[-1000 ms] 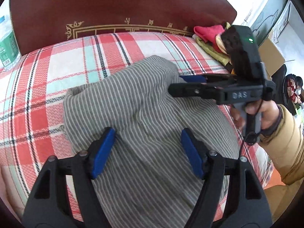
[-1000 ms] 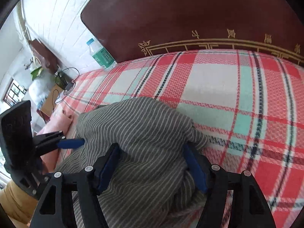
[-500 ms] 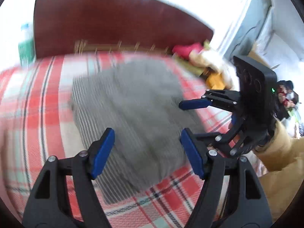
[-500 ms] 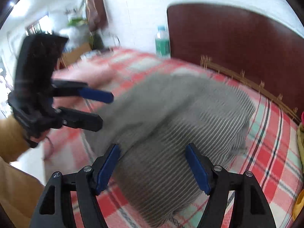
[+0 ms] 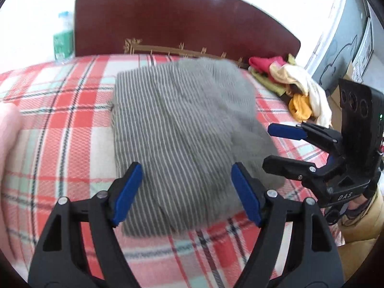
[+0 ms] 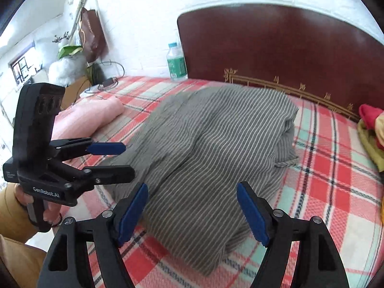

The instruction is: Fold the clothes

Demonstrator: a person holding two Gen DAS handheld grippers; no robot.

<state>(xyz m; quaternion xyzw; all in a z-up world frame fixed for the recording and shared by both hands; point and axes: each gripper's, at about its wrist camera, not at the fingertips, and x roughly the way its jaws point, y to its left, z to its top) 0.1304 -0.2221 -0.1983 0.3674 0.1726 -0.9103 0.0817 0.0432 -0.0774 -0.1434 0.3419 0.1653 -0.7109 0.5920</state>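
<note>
- Left wrist view is showing the grey striped garment (image 5: 182, 134) lying as a folded, slightly humped bundle on the plaid bed cover (image 5: 60, 124), about midway across the bed and reaching back toward the headboard (image 5: 168, 19).
- Garment's long axis is running from the near edge of the bed toward the headboard; in the right wrist view the garment (image 6: 216, 148) is showing a thick folded edge on its right side.
- Left gripper (image 5: 187, 192) is hovering over the garment's near edge, jaws released and having just been opening; cloth is showing between the pads but is not pinched.
- Right gripper (image 6: 192, 211) is hanging likewise above the near edge, jaws spread and having just been opening, holding nothing.
- Both grippers are sitting on the near side of the bundle, the garment lying ahead of and below each; neither looks clearly nearer.
- Judgement: this fold is looking complete; the next move probably depends on which near corner each hand takes.
- Outward: pile of coloured clothes (image 5: 285, 79) is waiting at the bed's right edge, pink pillow (image 6: 88, 117) at the left, bottle (image 6: 176, 62) beside the headboard.
</note>
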